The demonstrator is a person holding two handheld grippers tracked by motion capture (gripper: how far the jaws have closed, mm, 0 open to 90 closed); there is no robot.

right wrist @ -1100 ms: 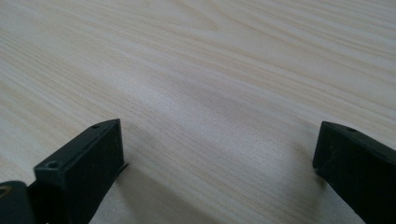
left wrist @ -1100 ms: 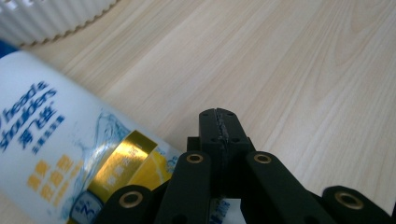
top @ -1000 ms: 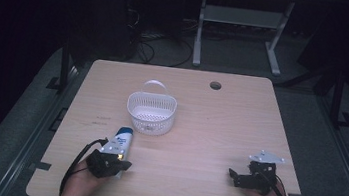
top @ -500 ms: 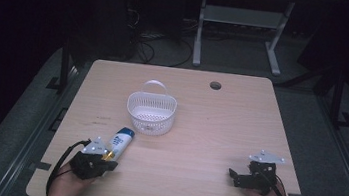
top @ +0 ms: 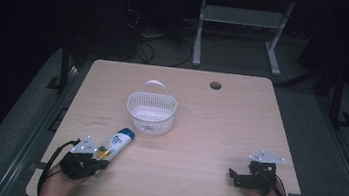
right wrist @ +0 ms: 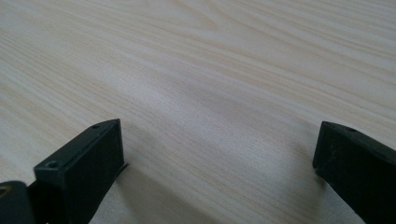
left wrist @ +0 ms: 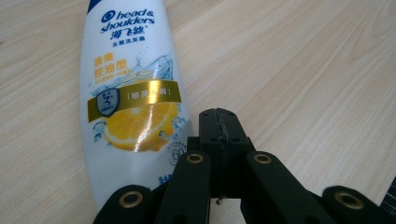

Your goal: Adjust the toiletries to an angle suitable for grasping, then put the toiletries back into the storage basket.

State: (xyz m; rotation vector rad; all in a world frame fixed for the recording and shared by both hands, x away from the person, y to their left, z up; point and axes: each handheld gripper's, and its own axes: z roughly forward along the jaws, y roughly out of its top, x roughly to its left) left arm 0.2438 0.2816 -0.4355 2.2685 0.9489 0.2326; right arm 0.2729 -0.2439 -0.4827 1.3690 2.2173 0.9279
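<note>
Just L of closed left tool (left wrist: 218, 122), shampoo bottle (left wrist: 133, 100) flat, right tool (right wrist: 219, 158) wide.

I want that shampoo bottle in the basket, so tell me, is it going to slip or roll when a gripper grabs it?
The shampoo bottle looks glossy and curved, so jaws may slip. It lies flat on its broad face, so rolling seems unlikely. Probably fairly stiff plastic.

A shampoo bottle (top: 115, 143) lies flat between the white basket (top: 151, 113) and the left hand-held gripper (top: 85, 157).
</note>
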